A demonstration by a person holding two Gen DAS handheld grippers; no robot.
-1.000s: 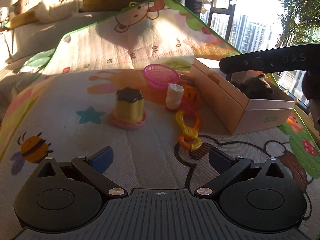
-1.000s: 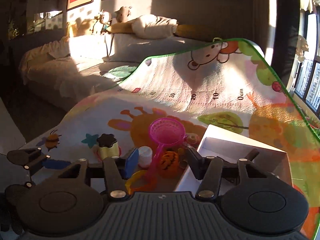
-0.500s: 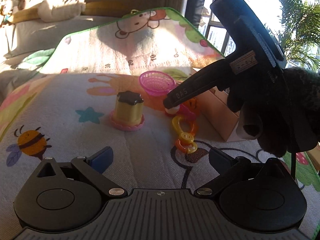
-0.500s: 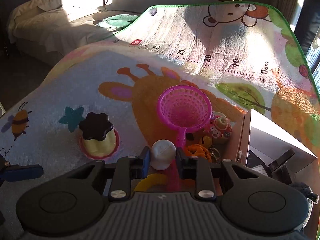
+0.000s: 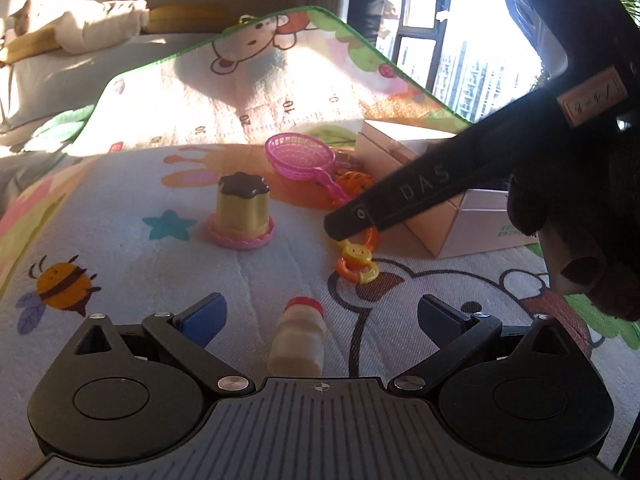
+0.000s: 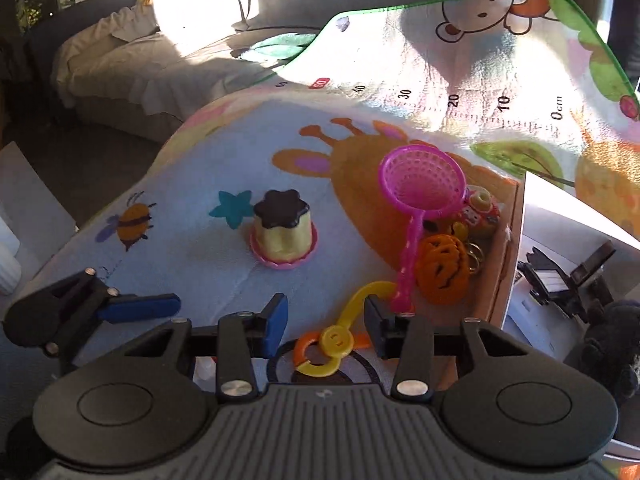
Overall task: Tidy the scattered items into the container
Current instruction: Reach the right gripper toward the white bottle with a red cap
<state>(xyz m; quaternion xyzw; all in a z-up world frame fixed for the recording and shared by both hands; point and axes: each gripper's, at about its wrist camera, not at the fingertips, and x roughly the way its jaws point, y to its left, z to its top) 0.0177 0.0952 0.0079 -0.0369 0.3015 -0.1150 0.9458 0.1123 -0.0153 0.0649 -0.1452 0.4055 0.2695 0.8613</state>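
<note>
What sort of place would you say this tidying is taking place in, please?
Most likely a home living room or bedroom used as a child's play area: a cartoon play mat lies under scattered toys such as a pink toy net, with a cushioned sofa or bed behind and high-rise windows alongside.

A cartoon-printed play mat (image 6: 460, 92) with a green border, a giraffe, a bee and a ruler scale covers the surface, and its far end curls upward. Beyond it stands a sofa (image 6: 132, 76) draped in a pale cover, with cushions (image 5: 100, 28) along its back. Low sunlight pours through a dark-framed window (image 5: 448, 40) showing high-rise buildings, casting hard shadows across the mat.
</note>
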